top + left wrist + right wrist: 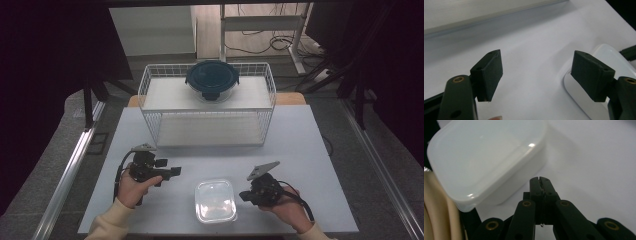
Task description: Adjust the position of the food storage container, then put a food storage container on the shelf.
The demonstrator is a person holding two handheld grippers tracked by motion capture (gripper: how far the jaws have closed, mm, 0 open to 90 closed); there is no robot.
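While I hold both tools low over the table [300, 135]:
Left gripper [536, 75]: jaws wide apart, empty, pointing toward the white container [215, 201].
Right gripper [540, 180]: jaws pressed together, empty, just beside the container.
Container: square, rounded corners, glossy plastic, between the grippers.
Wire rack [207, 102]: white, behind; round dark-lidded bowl [212, 79] on top.

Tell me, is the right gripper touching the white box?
Apart. In the right gripper view, the right gripper has its fingers shut together on nothing, and bare table shows between their tips and the white box.
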